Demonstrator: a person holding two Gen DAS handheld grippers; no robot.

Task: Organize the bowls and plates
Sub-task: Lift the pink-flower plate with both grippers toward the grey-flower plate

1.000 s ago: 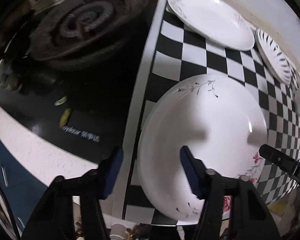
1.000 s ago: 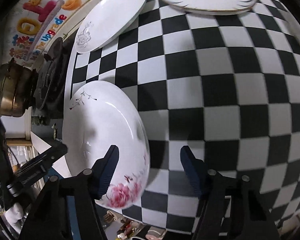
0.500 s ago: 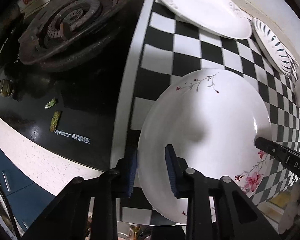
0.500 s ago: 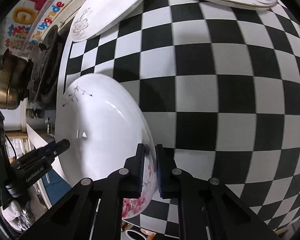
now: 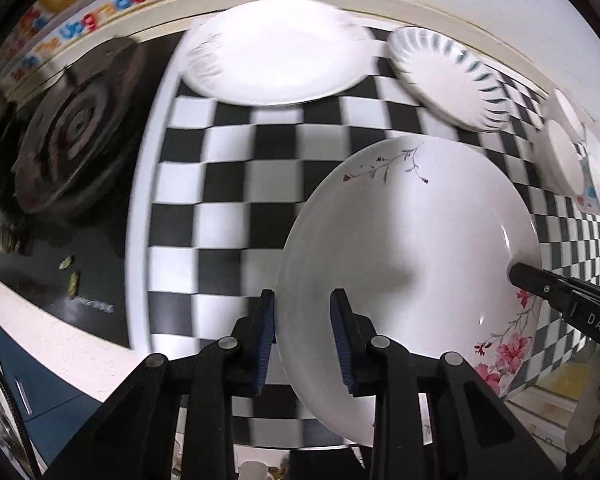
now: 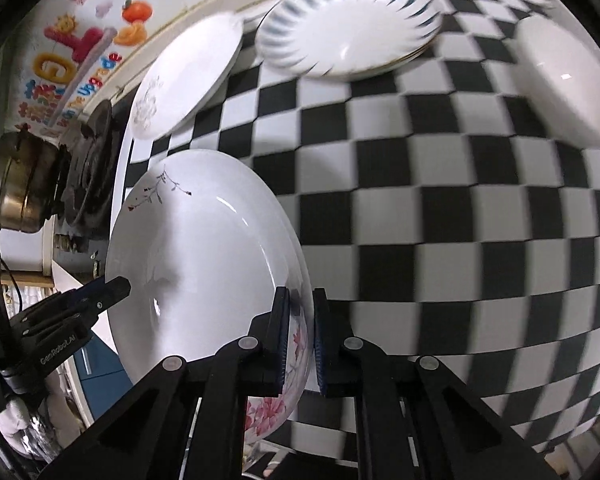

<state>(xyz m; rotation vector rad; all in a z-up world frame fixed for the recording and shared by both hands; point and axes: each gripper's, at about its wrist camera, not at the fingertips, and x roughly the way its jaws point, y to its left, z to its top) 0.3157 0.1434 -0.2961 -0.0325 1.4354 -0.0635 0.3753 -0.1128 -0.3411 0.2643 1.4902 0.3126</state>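
Left gripper (image 5: 302, 328) and right gripper (image 6: 300, 332) clamped on opposite rims of floral plate (image 5: 412, 248), carried above checkered counter (image 5: 228, 184) near striped plate (image 5: 440, 76); risk: glazed rim slipping out if grippers pull apart unevenly.

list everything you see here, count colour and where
floral plate: 1, white with pink flowers, near counter edge, held at both sides
plain white plate: 1, white with faint grey pattern, back of counter beside the stove
striped plates: a stack, count unclear, white with dark blue-grey strokes, back by the wall
white bowl: at least 1, white, far right
checkered counter: 1, black and white
gas burner: 1, black, left of the counter
metal pot: 1, brassy, on the stove
left claw: 1, black with blue pads, around the plate rim
right claw: 1, black with blue pads, clamping the opposite rim
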